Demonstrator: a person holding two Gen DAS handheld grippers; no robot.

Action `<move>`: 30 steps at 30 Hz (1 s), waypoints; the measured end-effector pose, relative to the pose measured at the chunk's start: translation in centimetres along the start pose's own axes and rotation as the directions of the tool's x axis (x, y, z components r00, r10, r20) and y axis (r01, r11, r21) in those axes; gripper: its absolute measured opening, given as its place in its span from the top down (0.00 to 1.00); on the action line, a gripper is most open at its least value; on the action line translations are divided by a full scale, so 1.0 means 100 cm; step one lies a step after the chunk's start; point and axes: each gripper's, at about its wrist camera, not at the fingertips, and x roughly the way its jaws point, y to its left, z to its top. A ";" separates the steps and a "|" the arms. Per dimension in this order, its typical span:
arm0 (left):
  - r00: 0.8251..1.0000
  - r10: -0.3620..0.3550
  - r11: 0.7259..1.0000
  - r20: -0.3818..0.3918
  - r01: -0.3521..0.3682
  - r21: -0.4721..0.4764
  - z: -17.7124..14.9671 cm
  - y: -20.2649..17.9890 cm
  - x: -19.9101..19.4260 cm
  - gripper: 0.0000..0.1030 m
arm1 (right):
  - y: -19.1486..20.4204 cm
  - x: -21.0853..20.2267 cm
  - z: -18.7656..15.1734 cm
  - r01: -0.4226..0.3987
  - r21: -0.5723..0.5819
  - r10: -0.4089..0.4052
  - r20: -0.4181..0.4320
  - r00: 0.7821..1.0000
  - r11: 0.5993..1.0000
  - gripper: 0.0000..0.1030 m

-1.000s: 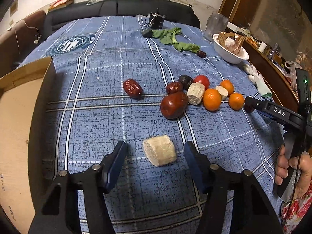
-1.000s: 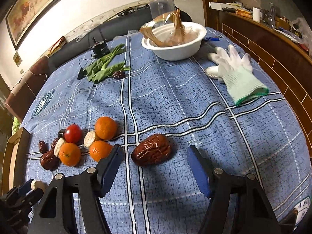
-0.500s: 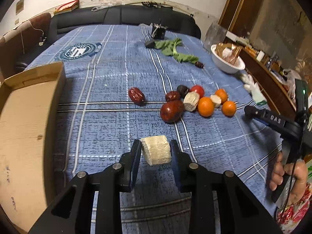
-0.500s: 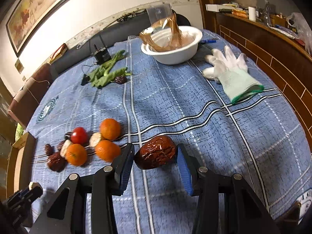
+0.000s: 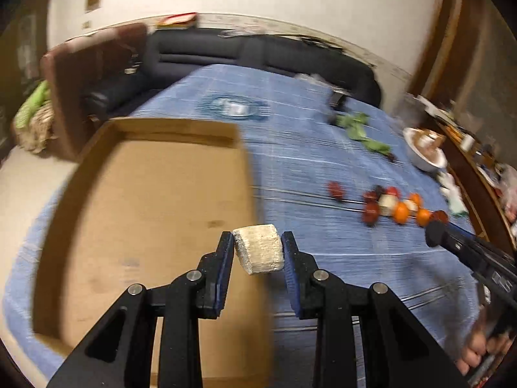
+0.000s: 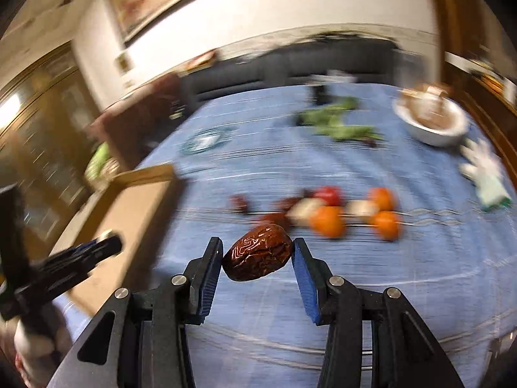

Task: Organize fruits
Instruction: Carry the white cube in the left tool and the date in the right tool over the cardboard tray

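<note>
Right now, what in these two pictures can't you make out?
- Fruit pile, right wrist view: motion blur smears the pieces together.
- White bowl contents, left wrist view: blurred and small.
- Cardboard box, left wrist view: near edge hidden behind the left tool.
- Underside of the pale chunk: faces away.

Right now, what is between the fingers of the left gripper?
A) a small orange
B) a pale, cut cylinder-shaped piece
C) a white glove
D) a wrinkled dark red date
B: in the left wrist view the left gripper is shut on the pale cut piece, held in front of the cardboard box; the wrinkled date is in the right gripper.
</note>
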 end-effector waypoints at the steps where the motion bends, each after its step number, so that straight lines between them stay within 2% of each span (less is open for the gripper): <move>1: 1.000 0.024 1.000 -0.002 -0.024 -0.017 -0.001 0.013 -0.002 0.72 | 0.015 0.003 0.000 -0.029 -0.025 0.029 -0.008 1.000 0.999 0.53; 6: 0.990 0.140 0.987 -0.023 -0.141 -0.077 -0.009 0.065 -0.004 0.72 | 0.095 0.035 -0.002 -0.198 -0.123 0.188 -0.086 0.978 0.973 0.53; 10: 0.983 0.177 0.975 -0.046 -0.182 -0.129 -0.014 0.096 -0.004 0.72 | 0.146 0.063 -0.012 -0.262 -0.207 0.233 -0.155 0.960 0.943 0.53; 14: 0.981 0.188 0.969 -0.056 -0.195 -0.153 -0.019 0.113 -0.002 0.72 | 0.178 0.096 -0.028 -0.281 -0.254 0.223 -0.234 0.946 0.926 0.53; 18: 0.982 0.176 0.968 -0.074 -0.186 -0.168 -0.023 0.123 0.003 0.71 | 0.189 0.119 -0.041 -0.274 -0.289 0.194 -0.277 0.941 0.917 0.52; 25: 0.986 0.144 0.967 -0.084 -0.158 -0.202 -0.026 0.128 0.007 0.71 | 0.202 0.132 -0.054 -0.246 -0.359 0.148 -0.277 0.949 0.900 0.52; 29: 0.989 0.128 0.965 -0.074 -0.142 -0.222 -0.024 0.130 0.001 0.62 | 0.207 0.131 -0.056 -0.228 -0.403 0.129 -0.258 0.957 0.886 0.52; 30: 0.989 0.132 0.964 -0.070 -0.145 -0.225 -0.023 0.129 -0.001 0.55 | 0.210 0.126 -0.057 -0.226 -0.410 0.128 -0.252 0.959 0.884 0.51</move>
